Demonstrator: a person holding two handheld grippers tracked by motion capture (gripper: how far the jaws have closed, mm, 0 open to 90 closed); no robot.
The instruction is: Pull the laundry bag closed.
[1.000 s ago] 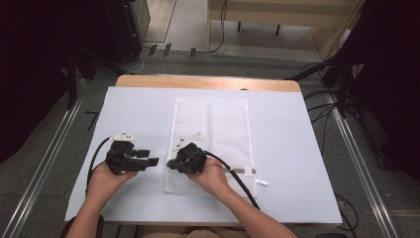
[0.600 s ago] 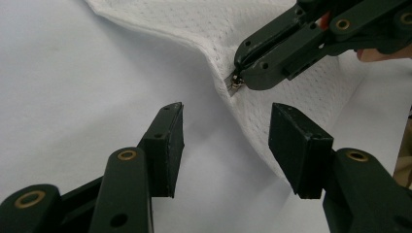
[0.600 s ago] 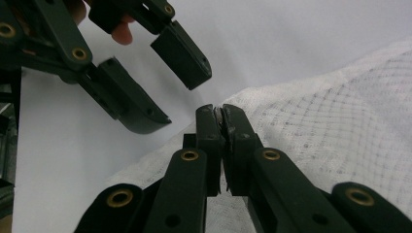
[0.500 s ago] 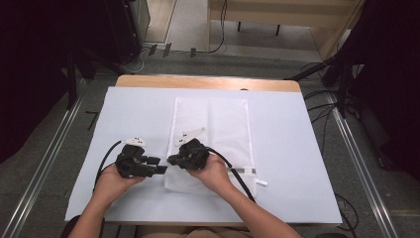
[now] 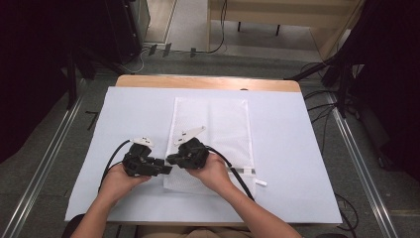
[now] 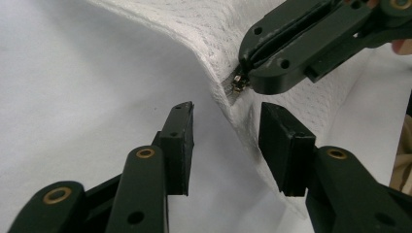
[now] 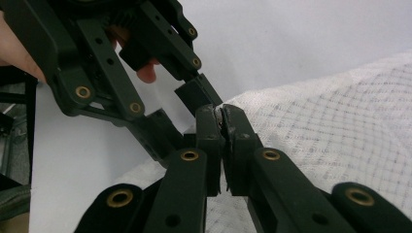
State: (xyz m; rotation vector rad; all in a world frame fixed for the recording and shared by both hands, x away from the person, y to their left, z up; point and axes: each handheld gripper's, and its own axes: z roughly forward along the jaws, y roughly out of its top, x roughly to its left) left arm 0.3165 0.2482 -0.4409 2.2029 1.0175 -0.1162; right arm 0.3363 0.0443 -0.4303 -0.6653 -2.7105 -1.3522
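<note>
A white mesh bag [image 5: 218, 124] lies flat on the white sheet [image 5: 297, 148]. My right gripper [image 5: 171, 159] is shut on the bag's near-left edge and lifts it into a ridge [image 7: 311, 126]; a small brass zipper piece [image 6: 238, 83] shows at its tips [image 6: 248, 73]. In its own view my right gripper [image 7: 221, 114] has its pads pressed together on the mesh. My left gripper [image 5: 166, 168] faces it from the left, almost tip to tip. Its jaws [image 6: 226, 141] have just been closing but stand open, with the raised bag edge [image 6: 243, 126] between them, near the right pad [image 6: 277, 141].
A short white tab [image 5: 261, 182] and a pale strip [image 5: 246, 171] lie by the bag's near-right corner. The wooden table edge [image 5: 208, 82] runs along the far side. Metal rails [image 5: 44, 168] flank the table, and cables [image 5: 223, 29] lie on the floor beyond.
My left gripper has moved right, up to the bag's left edge and the right gripper's tips, and its jaws have narrowed. The right gripper has stayed put, still clamped on the bag.
</note>
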